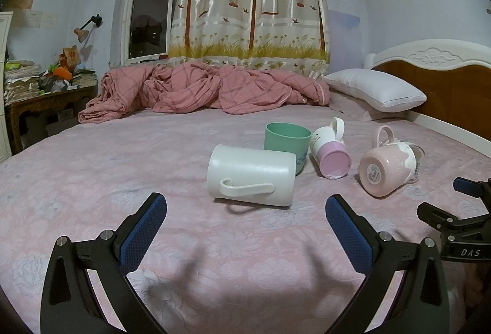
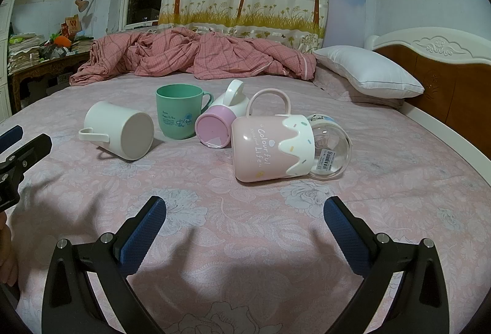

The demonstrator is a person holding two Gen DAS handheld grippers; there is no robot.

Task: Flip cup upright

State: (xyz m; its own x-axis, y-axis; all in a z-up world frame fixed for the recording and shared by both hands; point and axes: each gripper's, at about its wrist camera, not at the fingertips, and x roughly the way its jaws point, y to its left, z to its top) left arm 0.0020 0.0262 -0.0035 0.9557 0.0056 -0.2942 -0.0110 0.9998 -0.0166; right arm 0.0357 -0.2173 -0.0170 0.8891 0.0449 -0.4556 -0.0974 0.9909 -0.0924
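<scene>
Several cups sit on the pink bed sheet (image 1: pixel 92 180). A white mug (image 1: pixel 250 174) (image 2: pixel 121 128) lies on its side, handle toward me in the left wrist view. A green cup (image 1: pixel 287 139) (image 2: pixel 176 111) stands upright behind it. A white-and-lilac mug (image 1: pixel 330 149) (image 2: pixel 219 119) lies tipped. A pink "Colourful Life" mug (image 1: pixel 385 165) (image 2: pixel 270 146) lies on its side with a clear glass cup (image 2: pixel 330 149) behind it. My left gripper (image 1: pixel 245 208) is open, just short of the white mug. My right gripper (image 2: pixel 245 208) is open, just short of the pink mug.
A crumpled pink quilt (image 1: pixel 199 88) lies along the far side of the bed. A white pillow (image 1: pixel 374 88) and a wooden headboard (image 1: pixel 445 82) are at the right. A cluttered side table (image 1: pixel 46 88) stands at the left.
</scene>
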